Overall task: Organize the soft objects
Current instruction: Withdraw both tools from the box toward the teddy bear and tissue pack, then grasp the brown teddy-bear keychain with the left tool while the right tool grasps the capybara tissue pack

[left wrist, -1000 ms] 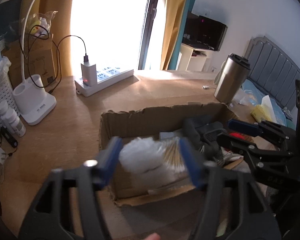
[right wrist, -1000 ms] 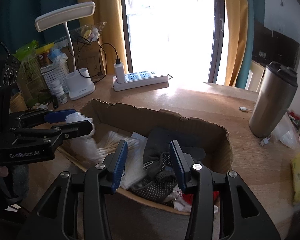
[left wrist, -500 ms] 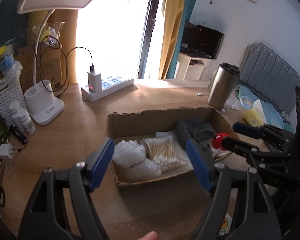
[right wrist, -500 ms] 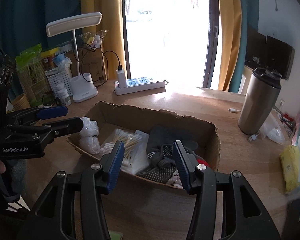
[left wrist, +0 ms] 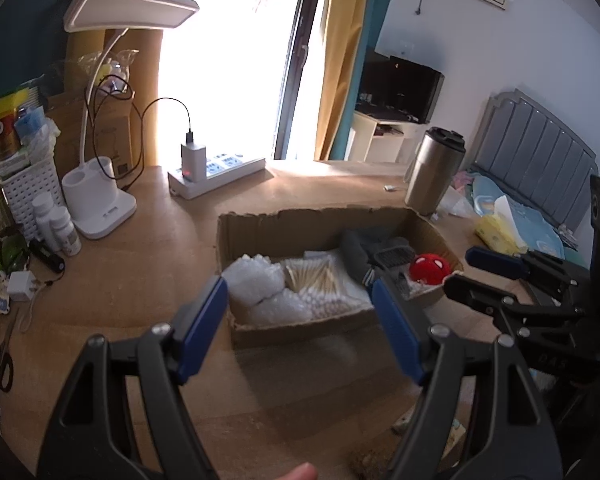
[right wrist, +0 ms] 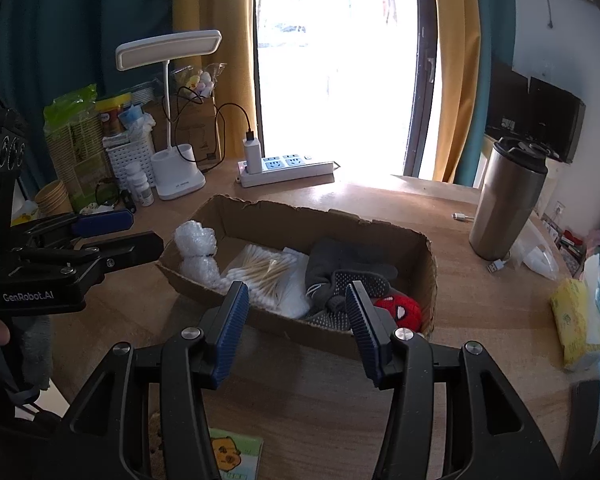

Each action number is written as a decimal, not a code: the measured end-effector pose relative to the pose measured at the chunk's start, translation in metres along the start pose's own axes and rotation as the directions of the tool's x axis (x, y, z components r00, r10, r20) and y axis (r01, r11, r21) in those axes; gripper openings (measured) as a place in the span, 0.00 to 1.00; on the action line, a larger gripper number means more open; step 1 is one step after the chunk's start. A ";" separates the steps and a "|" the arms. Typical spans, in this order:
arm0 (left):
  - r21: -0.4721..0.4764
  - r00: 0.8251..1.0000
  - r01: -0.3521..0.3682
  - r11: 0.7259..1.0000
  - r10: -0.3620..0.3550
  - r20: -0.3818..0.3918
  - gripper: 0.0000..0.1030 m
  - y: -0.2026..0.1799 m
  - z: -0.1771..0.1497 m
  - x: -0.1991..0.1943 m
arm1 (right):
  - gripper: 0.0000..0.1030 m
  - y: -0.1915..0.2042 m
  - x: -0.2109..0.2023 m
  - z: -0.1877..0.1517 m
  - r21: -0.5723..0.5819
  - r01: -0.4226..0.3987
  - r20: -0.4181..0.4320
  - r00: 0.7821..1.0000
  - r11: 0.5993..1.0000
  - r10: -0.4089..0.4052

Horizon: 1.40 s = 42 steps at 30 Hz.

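Two grippers, left [left wrist: 298, 312] and right [right wrist: 296, 318], hung wide open and empty at lower centre. Bubble wrap [right wrist: 196, 254], swabs [right wrist: 260, 274], gloves [right wrist: 340, 280] and red toy [right wrist: 398, 312] lay in the box [right wrist: 430, 272] mid-frame. Reaching low could snag its torn rim.

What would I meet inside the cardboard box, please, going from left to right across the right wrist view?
bubble wrap → cotton swabs → grey gloves → red plush toy, all lying inside the cardboard box.
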<state>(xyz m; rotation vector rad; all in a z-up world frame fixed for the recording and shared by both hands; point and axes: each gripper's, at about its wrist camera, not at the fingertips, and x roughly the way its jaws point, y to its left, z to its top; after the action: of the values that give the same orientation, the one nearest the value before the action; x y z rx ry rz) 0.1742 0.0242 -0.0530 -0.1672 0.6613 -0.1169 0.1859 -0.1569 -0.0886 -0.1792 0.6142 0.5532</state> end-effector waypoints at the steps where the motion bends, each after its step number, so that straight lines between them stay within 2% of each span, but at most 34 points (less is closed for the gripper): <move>1: 0.000 1.000 0.000 1.000 0.000 0.001 0.74 -0.001 -0.001 -0.002 | 0.52 0.001 -0.002 -0.001 -0.001 0.001 0.000 1.000 1.000 -0.001; 8: 0.000 1.000 0.006 1.000 -0.006 0.008 0.74 -0.005 -0.012 -0.013 | 0.52 0.005 -0.006 -0.005 -0.003 0.002 0.000 1.000 1.000 -0.002; 26: 0.004 1.000 0.015 1.000 -0.015 -0.001 0.74 -0.014 -0.051 -0.037 | 0.53 0.026 -0.029 -0.049 0.002 -0.006 -0.022 1.000 1.000 0.006; 42: 0.007 0.999 0.023 1.000 -0.023 -0.032 0.75 -0.018 -0.084 -0.040 | 0.53 0.037 -0.018 -0.085 0.008 -0.025 -0.102 0.994 1.000 0.026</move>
<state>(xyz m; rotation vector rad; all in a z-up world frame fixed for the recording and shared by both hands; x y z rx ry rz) 0.0898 0.0029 -0.0905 -0.1657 0.6906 -0.1442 0.1114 -0.1605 -0.1470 -0.1944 0.7183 0.5695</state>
